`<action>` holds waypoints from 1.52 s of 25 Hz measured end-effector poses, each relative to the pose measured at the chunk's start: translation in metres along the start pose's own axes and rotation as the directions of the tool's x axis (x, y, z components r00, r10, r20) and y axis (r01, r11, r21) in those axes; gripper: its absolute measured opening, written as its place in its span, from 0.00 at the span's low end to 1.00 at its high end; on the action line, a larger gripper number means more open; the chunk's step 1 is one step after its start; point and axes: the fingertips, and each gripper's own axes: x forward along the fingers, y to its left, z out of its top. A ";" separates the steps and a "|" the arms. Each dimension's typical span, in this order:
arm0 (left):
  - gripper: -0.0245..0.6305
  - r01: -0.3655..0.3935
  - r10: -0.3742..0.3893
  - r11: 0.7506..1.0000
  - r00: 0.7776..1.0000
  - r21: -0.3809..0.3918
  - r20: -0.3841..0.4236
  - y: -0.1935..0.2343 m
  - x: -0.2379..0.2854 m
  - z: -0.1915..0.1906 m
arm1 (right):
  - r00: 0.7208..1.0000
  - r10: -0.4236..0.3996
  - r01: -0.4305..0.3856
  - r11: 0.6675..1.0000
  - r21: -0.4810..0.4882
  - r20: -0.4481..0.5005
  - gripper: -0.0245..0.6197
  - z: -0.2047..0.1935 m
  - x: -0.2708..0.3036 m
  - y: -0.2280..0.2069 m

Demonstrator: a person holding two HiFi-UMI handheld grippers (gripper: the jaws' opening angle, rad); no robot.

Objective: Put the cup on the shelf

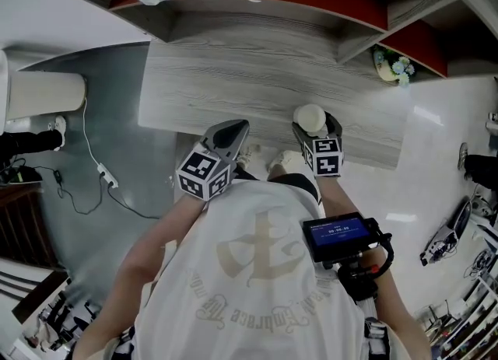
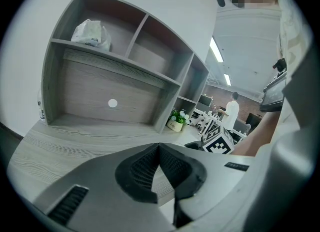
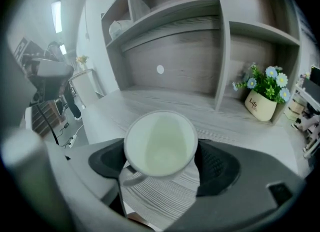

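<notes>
My right claw (image 1: 317, 122) had its jaws spread wide, pressed against either side of the white cup (image 3: 159, 144). The cup hung tipped between them, mouth toward me (its thin handle low, by the left jaw), just above the wooden desk (image 3: 165, 103). The shelf (image 3: 220, 40) stood ahead of the claw, well apart from the cup, with a small pot of flowers (image 3: 263, 101) in its lower compartment ahead and to the right. My left claw (image 2: 159, 149) pointed at the same shelf, jaws closed together on nothing.

The right gripper (image 1: 317, 127) holds the cup (image 1: 309, 117) over the wooden desk (image 1: 257, 71).
</notes>
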 end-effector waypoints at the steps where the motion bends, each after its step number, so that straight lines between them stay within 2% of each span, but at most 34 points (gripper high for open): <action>1: 0.04 0.001 -0.001 1.000 1.000 0.001 0.001 0.000 0.000 0.000 | 1.000 0.003 -0.003 1.000 -0.008 0.002 0.69 0.000 0.000 0.001; 12: 0.04 0.007 -0.008 1.000 1.000 0.013 0.013 0.000 0.012 0.005 | 0.997 0.058 -0.056 0.998 -0.031 0.053 0.69 0.017 -0.013 0.004; 16: 0.04 0.000 -0.001 1.000 1.000 0.022 0.030 -0.017 0.022 0.016 | 0.993 0.083 -0.079 0.996 -0.044 0.089 0.69 0.028 -0.036 -0.009; 19: 0.04 -0.012 0.011 1.000 0.999 0.028 0.049 -0.035 0.031 0.030 | 0.985 0.114 -0.109 0.993 -0.047 0.127 0.69 0.039 -0.060 -0.022; 31: 0.04 -0.037 0.034 0.999 0.996 0.035 0.085 -0.052 0.047 0.051 | 0.947 0.198 -0.174 0.978 -0.115 0.252 0.69 0.090 -0.100 -0.034; 38: 0.04 -0.033 0.027 0.998 0.993 0.047 0.117 -0.050 0.041 0.061 | 0.928 0.206 -0.183 0.978 -0.103 0.312 0.69 0.119 -0.110 -0.041</action>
